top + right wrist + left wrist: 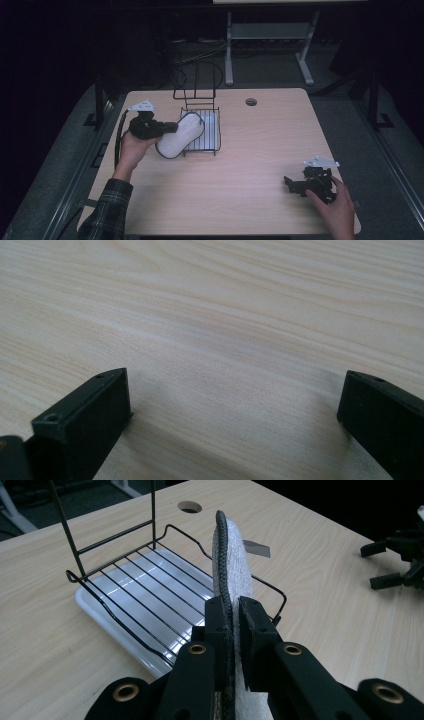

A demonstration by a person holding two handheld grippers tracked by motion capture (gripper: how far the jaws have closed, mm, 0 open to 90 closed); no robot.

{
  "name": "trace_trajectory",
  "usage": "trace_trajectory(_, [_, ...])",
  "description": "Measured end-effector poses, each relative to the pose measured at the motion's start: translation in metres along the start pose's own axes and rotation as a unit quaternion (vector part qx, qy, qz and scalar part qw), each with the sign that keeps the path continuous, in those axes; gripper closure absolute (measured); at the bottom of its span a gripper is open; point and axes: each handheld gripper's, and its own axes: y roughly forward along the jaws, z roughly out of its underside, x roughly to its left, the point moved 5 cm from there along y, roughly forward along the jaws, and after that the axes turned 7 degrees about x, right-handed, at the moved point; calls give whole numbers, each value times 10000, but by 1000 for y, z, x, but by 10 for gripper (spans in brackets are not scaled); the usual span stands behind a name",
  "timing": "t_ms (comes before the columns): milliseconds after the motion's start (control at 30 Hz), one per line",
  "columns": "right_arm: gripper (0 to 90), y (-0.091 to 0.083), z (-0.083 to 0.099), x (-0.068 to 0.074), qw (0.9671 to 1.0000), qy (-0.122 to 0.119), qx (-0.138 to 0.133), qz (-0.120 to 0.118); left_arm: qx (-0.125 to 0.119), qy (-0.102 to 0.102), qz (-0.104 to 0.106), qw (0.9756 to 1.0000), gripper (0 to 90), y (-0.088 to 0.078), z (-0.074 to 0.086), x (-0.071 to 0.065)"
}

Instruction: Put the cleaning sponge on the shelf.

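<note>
A white, peanut-shaped felt pad (181, 137) with a dark stitched rim is held on edge at the left front of a black wire rack (210, 131). My left gripper (172, 128) is shut on the pad's near end. In the left gripper view the pad (234, 562) rises upright from between the jaws of my left gripper (231, 611), and its far end hangs over the rack (127, 592) and the white tray (92, 607) beneath it. My right gripper (292, 184) rests on the table at the front right. In its own view the right gripper (235, 395) is open over bare wood.
The wooden table (260, 145) has a round cable hole (251, 102) at the back. The rack's tall wire back (195, 80) stands at its far side. A desk frame (270, 45) stands on the dark floor beyond the table.
</note>
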Motion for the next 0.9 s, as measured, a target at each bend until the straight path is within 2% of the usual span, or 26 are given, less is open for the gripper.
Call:
trace_trajectory(267, [2,0,0,0,10000,7,3,2,-126,-101,63,9998,834,13,-9,8])
trace_trajectory(400, [2,0,0,0,10000,9,3,1,-112,-115,84,9998,834,23,-14,13])
trace_trajectory(633, [2,0,0,0,10000,9,5,0,-292,-324,221,9988,834,37,-20,21])
trace_trajectory(700, [2,0,0,0,10000,20,11,-5,-216,-276,180,9992,834,41,-20,22])
trace_trajectory(900, [2,0,0,0,10000,5,2,1,-301,-342,239,9987,834,48,-23,24])
